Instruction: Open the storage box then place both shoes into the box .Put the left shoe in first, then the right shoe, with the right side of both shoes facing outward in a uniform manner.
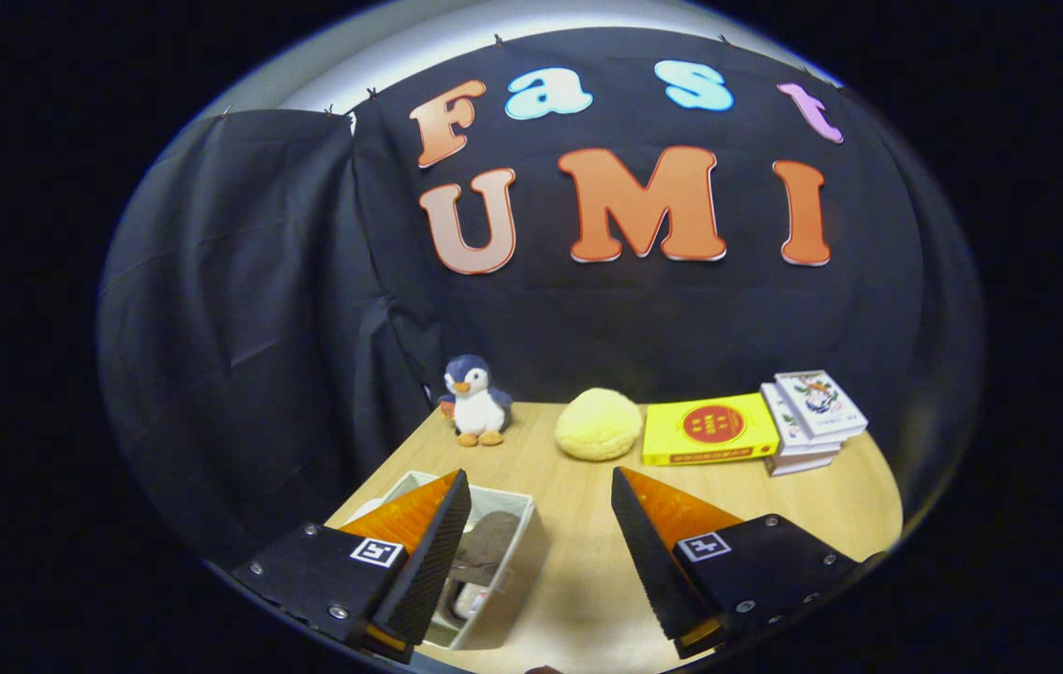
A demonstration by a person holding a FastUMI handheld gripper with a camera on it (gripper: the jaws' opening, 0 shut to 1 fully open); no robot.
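My gripper (541,491) hangs open above the wooden table, with nothing between its fingers. A light storage box (520,548) stands open on the table under and just right of the left finger (433,552). Inside it lies a brownish shoe (487,548), partly hidden by that finger. A bit of something pale shows below the shoe in the box; I cannot tell what it is. The right finger (648,552) is over bare table.
Along the back of the wooden table (588,580), beyond the fingers, stand a plush penguin (477,398), a round yellow plush (599,423), a yellow box (709,429) and a stack of books (808,419).
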